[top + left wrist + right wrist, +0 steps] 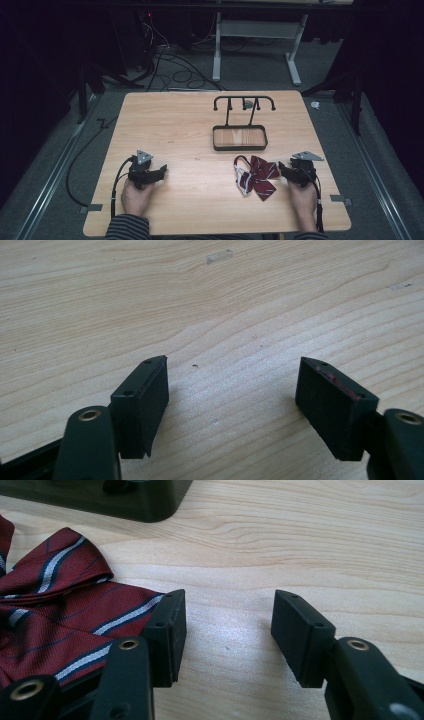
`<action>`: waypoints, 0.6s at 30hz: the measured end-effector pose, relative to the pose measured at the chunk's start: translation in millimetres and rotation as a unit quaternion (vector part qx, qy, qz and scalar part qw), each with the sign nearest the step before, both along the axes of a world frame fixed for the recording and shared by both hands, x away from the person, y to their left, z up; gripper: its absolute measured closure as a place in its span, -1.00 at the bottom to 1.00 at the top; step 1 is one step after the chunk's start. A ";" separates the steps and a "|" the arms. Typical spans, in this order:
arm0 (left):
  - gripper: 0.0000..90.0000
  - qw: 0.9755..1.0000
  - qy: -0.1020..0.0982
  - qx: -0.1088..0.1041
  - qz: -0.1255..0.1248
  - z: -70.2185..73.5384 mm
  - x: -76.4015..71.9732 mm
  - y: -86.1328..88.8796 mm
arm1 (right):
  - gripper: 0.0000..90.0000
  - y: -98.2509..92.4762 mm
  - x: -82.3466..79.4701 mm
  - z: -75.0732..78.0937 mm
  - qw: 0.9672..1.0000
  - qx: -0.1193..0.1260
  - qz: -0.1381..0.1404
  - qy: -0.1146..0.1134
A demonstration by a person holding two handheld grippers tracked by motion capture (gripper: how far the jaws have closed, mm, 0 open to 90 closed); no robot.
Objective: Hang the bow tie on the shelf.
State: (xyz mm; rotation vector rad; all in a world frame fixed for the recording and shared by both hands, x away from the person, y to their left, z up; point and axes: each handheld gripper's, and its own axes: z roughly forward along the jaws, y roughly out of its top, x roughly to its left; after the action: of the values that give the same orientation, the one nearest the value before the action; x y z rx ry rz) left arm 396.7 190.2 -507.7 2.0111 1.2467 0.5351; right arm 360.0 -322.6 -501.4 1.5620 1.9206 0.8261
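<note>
My right gripper (227,630) has its fingers (167,635) wide and empty; the maroon striped fabric bow tie (60,605) lies just outside one finger, not between them. Closing here would likely pinch bare wooden bench (300,540). My left gripper (230,400) gapes empty too.

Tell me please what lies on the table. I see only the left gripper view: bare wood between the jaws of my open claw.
Observer: A dark red striped bow tie lies on the near right part of the table, next to the right claw.
Operator: Does that claw hold it?
Observer: No. Its jaws stand open over bare wood, and in the right gripper view the cloth lies beside one jaw, not between them.
Operator: Is there anything else?
Observer: A black rack, hooks above a tray, stands behind the bow tie, toward the far edge.
</note>
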 end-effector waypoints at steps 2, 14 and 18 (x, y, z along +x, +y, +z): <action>-0.34 1.000 0.000 0.000 0.000 0.0 0.0 0.0 | 0.08 0.1 -0.2 0.0 1.000 0.001 0.000 0.000; -0.34 1.000 0.000 0.000 0.000 0.0 -0.1 0.0 | 0.08 0.7 -0.6 0.0 1.000 0.000 0.000 0.001; -0.34 1.000 0.000 0.000 0.000 0.0 -0.1 0.0 | 0.07 1.1 -0.7 0.1 1.000 0.000 -0.001 0.001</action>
State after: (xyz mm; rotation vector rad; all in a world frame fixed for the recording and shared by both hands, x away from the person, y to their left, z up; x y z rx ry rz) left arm 396.6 190.1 -507.6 2.0118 1.2468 0.5353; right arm 359.3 -321.4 -501.4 1.5653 1.9215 0.8240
